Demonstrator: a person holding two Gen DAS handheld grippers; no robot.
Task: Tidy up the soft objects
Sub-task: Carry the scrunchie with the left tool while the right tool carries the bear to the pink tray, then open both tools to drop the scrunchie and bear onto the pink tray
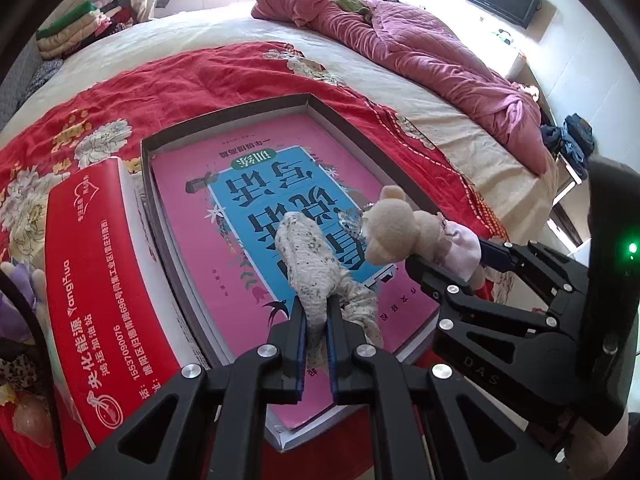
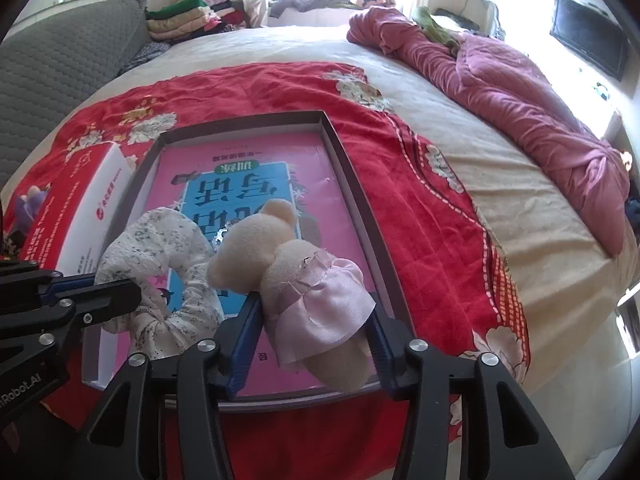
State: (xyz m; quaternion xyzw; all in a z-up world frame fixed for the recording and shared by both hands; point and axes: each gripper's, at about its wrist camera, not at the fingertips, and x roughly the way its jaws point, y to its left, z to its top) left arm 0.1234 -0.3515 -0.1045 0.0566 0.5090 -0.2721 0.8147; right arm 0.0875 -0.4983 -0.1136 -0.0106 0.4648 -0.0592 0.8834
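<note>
Centrally, two soft things sit over the open box: a floral fabric scrunchie (image 1: 316, 264) and a small beige plush bear (image 2: 272, 248) in a pale pink satin skirt. Scrunchie: white with tiny dark sprigs, looped; one end is pinched between the blue-padded jaws of the left gripper (image 1: 316, 320), which are squeezed nearly together on the cloth, and the rest of the loop droops toward the book cover. Whether it touches the cover, cannot tell. Bear: lies head-forward between the jaws of the right gripper (image 2: 316, 332), which stand partly apart at either side of its skirted body. Left pad is against the bear's side; the right pad is hidden behind the skirt, so contact there cannot be told. The bear's head is just beside the scrunchie, apparently touching it in the right wrist view. Beneath both: a pink book (image 1: 256, 184) with a blue title panel, lying flat inside a shallow grey-walled box (image 2: 352, 184). Left of the box, touching its wall, a red-and-white carton (image 1: 100, 280) with printed text. All of this rests on a red floral blanket (image 2: 420, 208) spread over a cream bed (image 1: 360, 64). Farther off, a rumpled pink quilt (image 2: 520, 92) along the bed's right side and folded clothes (image 2: 180, 20) stacked near the window.
</note>
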